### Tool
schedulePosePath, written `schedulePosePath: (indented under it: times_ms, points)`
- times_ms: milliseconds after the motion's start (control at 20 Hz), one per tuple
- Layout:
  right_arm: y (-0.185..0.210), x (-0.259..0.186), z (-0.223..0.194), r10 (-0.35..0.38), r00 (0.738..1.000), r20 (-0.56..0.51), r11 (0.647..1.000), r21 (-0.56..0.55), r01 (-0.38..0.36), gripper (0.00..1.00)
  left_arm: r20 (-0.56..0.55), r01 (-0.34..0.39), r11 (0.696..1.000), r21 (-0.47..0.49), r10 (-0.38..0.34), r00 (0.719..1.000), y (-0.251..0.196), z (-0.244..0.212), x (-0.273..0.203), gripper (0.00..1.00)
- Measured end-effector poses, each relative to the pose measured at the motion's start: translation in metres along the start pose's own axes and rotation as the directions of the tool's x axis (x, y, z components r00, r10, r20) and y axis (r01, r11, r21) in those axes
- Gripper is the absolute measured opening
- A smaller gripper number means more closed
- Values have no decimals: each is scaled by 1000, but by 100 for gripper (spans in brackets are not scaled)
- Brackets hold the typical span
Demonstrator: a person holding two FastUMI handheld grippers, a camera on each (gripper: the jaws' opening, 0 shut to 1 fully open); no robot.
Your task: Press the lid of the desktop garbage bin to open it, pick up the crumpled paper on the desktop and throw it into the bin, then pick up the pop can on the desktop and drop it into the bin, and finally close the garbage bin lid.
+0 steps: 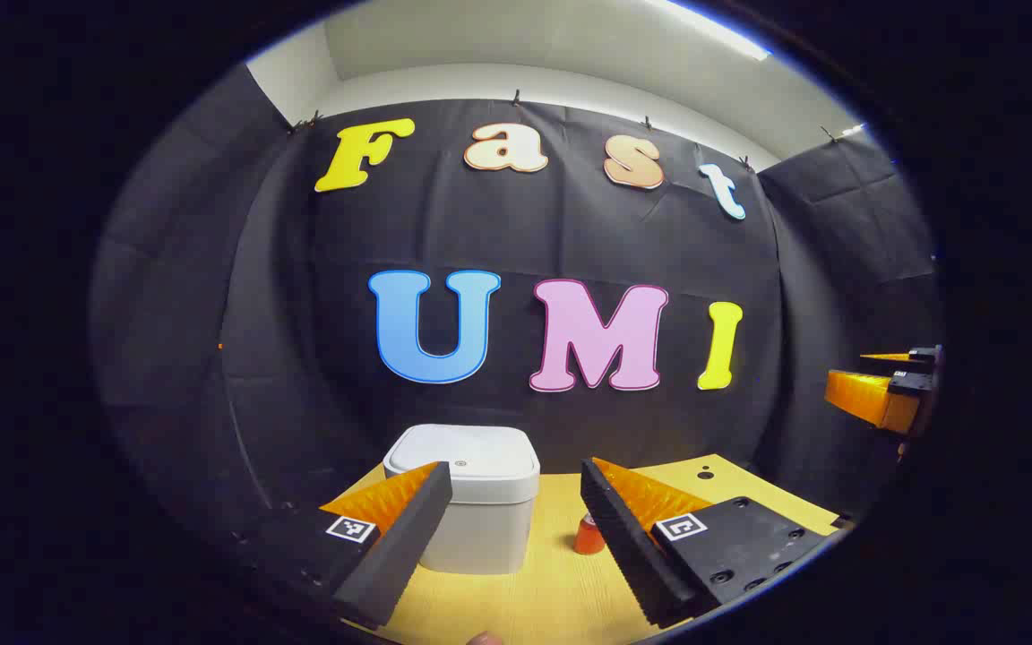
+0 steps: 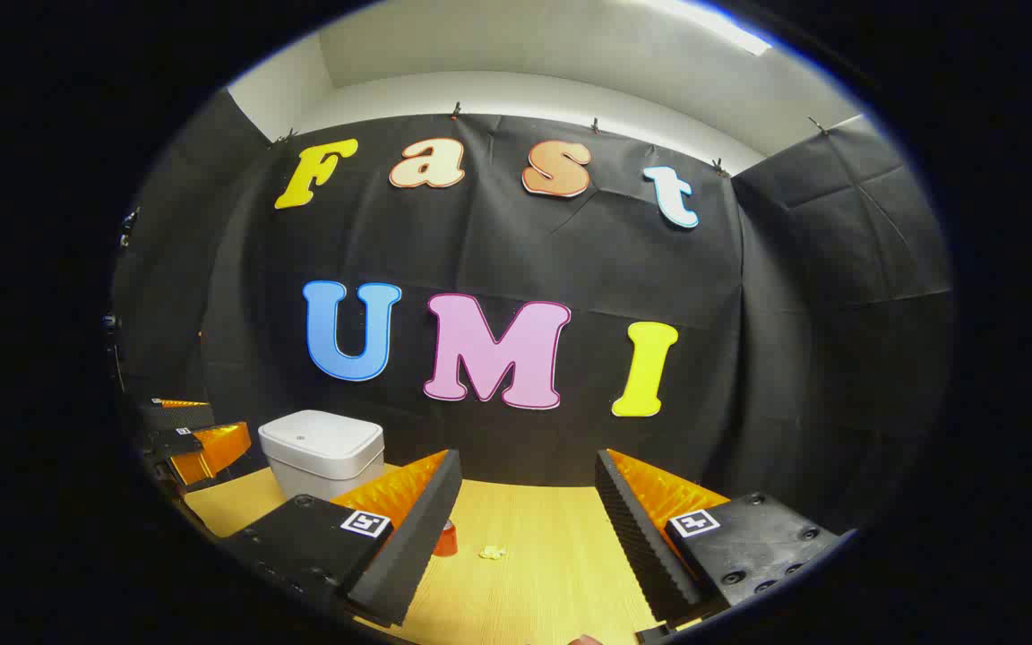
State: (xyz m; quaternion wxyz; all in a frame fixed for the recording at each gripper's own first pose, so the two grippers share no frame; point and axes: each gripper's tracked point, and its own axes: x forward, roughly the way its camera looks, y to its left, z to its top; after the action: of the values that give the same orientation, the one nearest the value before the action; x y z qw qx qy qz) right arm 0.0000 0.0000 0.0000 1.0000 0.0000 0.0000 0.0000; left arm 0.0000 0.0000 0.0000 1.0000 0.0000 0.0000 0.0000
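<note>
Left gripper view: left gripper (image 1: 516, 528) released, jaws wide, held above the desk (image 1: 561, 591) facing the bin (image 1: 471, 497), lid down; likely lining up to press it. Can (image 1: 588, 535) just beside the bin.

Right gripper view: right gripper (image 2: 529, 528) released, holding nothing; small crumpled paper (image 2: 492, 553) lies ahead, can (image 2: 445, 538) near its left finger.

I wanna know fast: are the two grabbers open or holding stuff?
Left gripper: open, holding nothing.
Right gripper: open, holding nothing.

Garbage bin (image 1: 473, 502) — smooth white plastic, slight sheen; desktop (image 1: 561, 591) — pale wood grain, matt; pop can (image 1: 587, 535) glossy red metal; the finger pads (image 2: 637, 537) look ridged and matt
</note>
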Motion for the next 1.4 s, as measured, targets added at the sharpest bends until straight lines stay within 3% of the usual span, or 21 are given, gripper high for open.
schedulePosePath:
  times_ms: [150,200,250,300,450,500,800,1000,1100,1200,1250,1300,1350,1400]
  points:
    - [6,-3,0,6,1000,-5,1000,-4,-6,86,3,2,1000,10,-2,1000,2,5,1,97]
    - [7,-5,1,7,1000,-1,1000,-2,-7,97,6,9,1000,5,-9,1000,1,7,-1,97]
    - [9,-6,0,8,1000,0,1000,0,-8,96,7,14,1000,6,-14,1000,0,9,-2,97]
    - [10,-6,-1,9,1000,-1,1000,3,-9,86,9,16,1000,12,-16,1000,0,9,-3,97]
    - [18,-4,-3,23,1000,-11,1000,15,-23,86,13,16,999,27,-17,1000,1,13,-5,97]
    - [19,-4,-3,27,1000,-9,999,19,-27,96,14,15,1000,26,-15,1000,2,13,-6,97]
    - [25,0,-1,41,999,-4,999,27,-41,96,7,3,999,34,-3,1000,8,15,-6,97]
    - [22,-2,0,39,999,-3,999,14,-39,100,-60,44,998,48,-41,997,1,3,-1,98]
    - [20,-4,1,35,999,0,999,9,-35,96,-63,73,996,48,-70,996,-3,5,3,97]
    - [18,-7,1,29,1000,0,1000,2,-29,100,-62,107,993,51,-104,993,-6,10,9,88]
    - [17,-8,1,27,1000,1,1000,-1,-27,96,-63,149,987,56,-146,987,-11,10,12,75]
    - [15,-7,0,24,1000,0,1000,-6,-24,96,-67,165,984,74,-160,985,-12,10,15,68]
    - [14,-7,0,20,1000,0,1000,-11,-20,96,-70,164,981,101,-158,985,-7,11,20,33]
    - [13,-8,-1,20,1000,-1,1000,-15,-20,96,-74,161,980,116,-153,985,-2,12,25,14]
